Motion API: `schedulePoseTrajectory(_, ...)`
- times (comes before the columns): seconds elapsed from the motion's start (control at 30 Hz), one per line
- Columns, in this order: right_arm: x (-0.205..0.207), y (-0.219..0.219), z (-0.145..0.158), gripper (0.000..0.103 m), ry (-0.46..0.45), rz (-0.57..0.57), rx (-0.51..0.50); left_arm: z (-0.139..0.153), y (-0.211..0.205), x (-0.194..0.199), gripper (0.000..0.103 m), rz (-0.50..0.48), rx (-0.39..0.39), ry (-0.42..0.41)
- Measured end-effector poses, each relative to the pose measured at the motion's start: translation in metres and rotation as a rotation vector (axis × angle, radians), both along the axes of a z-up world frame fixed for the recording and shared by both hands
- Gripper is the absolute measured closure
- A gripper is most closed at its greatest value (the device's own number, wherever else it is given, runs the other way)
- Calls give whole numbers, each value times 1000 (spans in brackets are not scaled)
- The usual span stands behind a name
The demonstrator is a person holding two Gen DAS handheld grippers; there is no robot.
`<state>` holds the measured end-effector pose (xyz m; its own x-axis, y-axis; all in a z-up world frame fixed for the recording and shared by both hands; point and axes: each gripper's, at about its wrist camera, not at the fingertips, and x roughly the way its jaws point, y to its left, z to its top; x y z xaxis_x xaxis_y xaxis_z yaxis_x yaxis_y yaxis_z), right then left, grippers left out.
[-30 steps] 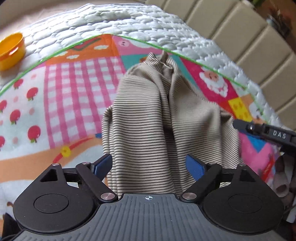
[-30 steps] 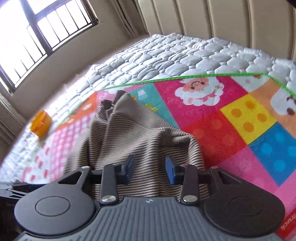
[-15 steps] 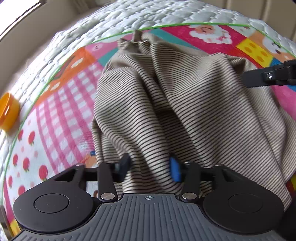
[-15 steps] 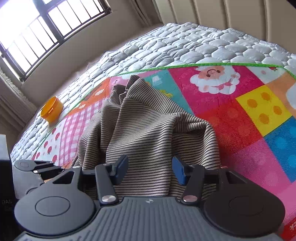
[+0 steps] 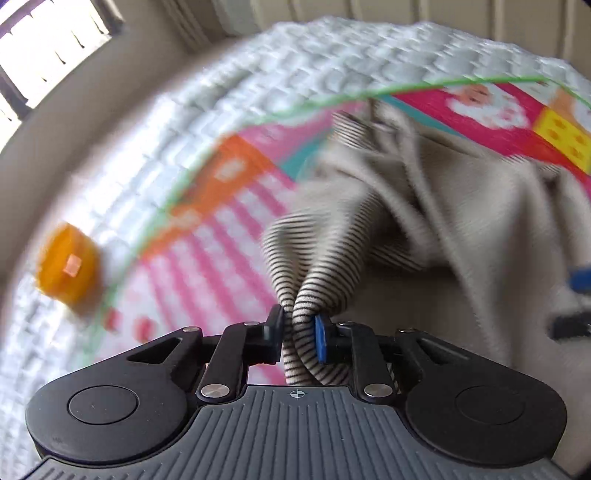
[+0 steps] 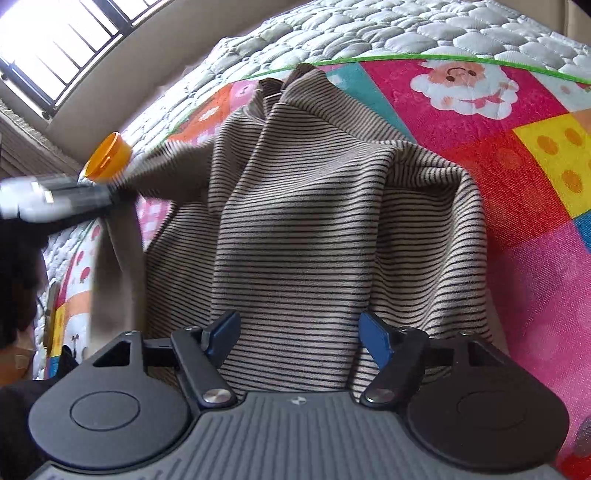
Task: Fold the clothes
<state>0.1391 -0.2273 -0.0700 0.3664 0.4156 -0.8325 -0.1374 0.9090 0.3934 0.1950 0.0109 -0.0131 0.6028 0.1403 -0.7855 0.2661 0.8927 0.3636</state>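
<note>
A beige garment with thin dark stripes (image 6: 314, 221) lies bunched on a colourful play mat (image 6: 517, 155) on a bed. My left gripper (image 5: 298, 334) is shut on a fold of the striped garment (image 5: 314, 266) and lifts it. In the right wrist view it shows blurred at the left (image 6: 55, 201), pulling the cloth out to the side. My right gripper (image 6: 299, 338) is open, its blue pads apart just over the garment's near edge, holding nothing.
An orange plastic cup (image 6: 107, 157) sits on the white quilted mattress (image 6: 369, 33) beyond the mat's green edge; it also shows in the left wrist view (image 5: 68, 266). A padded headboard and a barred window (image 6: 55, 48) lie behind.
My left gripper has closed on a fold of the garment and pulled it up and to the left. My right gripper has opened wider and stays at the garment's near edge.
</note>
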Motion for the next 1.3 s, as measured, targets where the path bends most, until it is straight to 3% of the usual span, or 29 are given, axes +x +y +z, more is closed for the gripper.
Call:
schedulePoseTrajectory(0.1,3,0,0,31,3,-2,-2,20,25,39,85,87,38,-108)
schedulePoseTrajectory(0.23,3,3,6,31,-33,2,-18,24,47,67,77,166,-22,-116)
schedulePoseTrajectory(0.3,-1,4,14,31,-92,3,-45,18,53,68,63,201,-39,-110)
schedulePoseTrajectory(0.37,-8,9,24,31,-185,18,-95,13,61,59,62,239,-93,-101)
schedulePoseTrajectory(0.43,-14,17,33,32,-285,40,-157,11,67,40,56,287,-190,-92)
schedulePoseTrajectory(0.5,-16,30,39,34,-358,76,-214,10,71,18,49,319,-340,-59)
schedulePoseTrajectory(0.6,-12,63,36,35,-400,151,-298,3,68,-6,40,323,-571,-14)
schedulePoseTrajectory(0.67,-8,84,25,34,-407,198,-390,-9,59,-10,37,303,-634,7)
schedulePoseTrajectory(0.8,0,125,3,40,-419,292,-574,-28,52,-11,37,230,-621,29)
schedulePoseTrajectory(0.83,2,135,-3,53,-421,315,-620,-33,56,-11,37,230,-629,38)
schedulePoseTrajectory(0.87,1,140,-4,75,-435,356,-671,-38,59,-10,39,235,-644,57)
schedulePoseTrajectory(0.93,-3,132,6,91,-489,456,-782,-46,65,-10,40,240,-679,89)
schedulePoseTrajectory(1.03,2,102,23,95,-574,524,-990,-49,65,-8,39,216,-698,107)
schedulePoseTrajectory(1.13,31,50,37,96,-559,450,-1161,-52,62,-5,37,201,-707,130)
schedulePoseTrajectory(1.3,83,-26,26,96,-478,260,-1252,-60,58,-3,35,198,-670,187)
